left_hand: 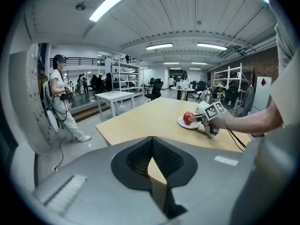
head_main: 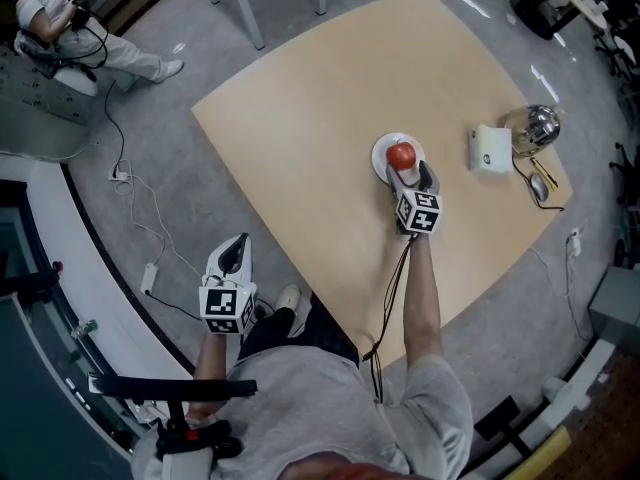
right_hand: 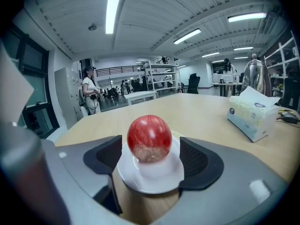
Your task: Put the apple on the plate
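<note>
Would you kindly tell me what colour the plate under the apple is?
Plain white. The plate shows best in the right gripper view, beneath the red apple.

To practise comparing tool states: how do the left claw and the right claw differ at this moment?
The left claw is shut; the right claw is open. The left claw has nothing between its jaws; the right claw's jaws stand either side of the apple, which sits on the plate. The left claw is off the table, over the floor; the right claw is over the table. Both point towards the table.
</note>
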### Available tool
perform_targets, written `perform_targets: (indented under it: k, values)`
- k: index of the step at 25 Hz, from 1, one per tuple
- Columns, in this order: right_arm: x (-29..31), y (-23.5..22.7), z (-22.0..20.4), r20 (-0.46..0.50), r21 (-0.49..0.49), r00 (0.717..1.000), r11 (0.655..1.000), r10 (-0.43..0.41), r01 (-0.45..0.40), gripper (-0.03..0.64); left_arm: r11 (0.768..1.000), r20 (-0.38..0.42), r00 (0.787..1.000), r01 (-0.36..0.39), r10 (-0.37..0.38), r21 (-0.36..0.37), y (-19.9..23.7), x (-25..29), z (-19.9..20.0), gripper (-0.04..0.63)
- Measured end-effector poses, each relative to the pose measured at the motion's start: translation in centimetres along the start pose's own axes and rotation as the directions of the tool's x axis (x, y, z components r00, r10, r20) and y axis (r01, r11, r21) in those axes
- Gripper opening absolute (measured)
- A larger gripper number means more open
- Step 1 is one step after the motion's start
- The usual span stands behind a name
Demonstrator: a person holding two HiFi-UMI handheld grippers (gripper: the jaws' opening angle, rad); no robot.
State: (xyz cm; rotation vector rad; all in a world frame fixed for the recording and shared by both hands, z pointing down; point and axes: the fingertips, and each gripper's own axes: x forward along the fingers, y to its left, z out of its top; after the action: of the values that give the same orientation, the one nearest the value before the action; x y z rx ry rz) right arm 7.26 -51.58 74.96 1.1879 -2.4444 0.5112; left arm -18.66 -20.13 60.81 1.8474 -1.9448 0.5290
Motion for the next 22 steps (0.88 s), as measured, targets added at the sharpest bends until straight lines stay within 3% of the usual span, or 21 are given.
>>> perform_targets:
  k: [15,22]
  values:
    - [-4.1,1.7,1.3,0.046,-0.011,0.999,1.0,-0.016,0.016,0.377,0.999,0.052,0.998,0.037,-0.038,0.007,-0.3,-1.9,0.6,0.018]
    - [-7.8,2.6,1.6,0.072,-0.001,0.997,1.0,-0.03,0.03,0.332,0.998,0.08,0.994,0.068,-0.069,0.015,-0.7,-3.1,1.2,0.018]
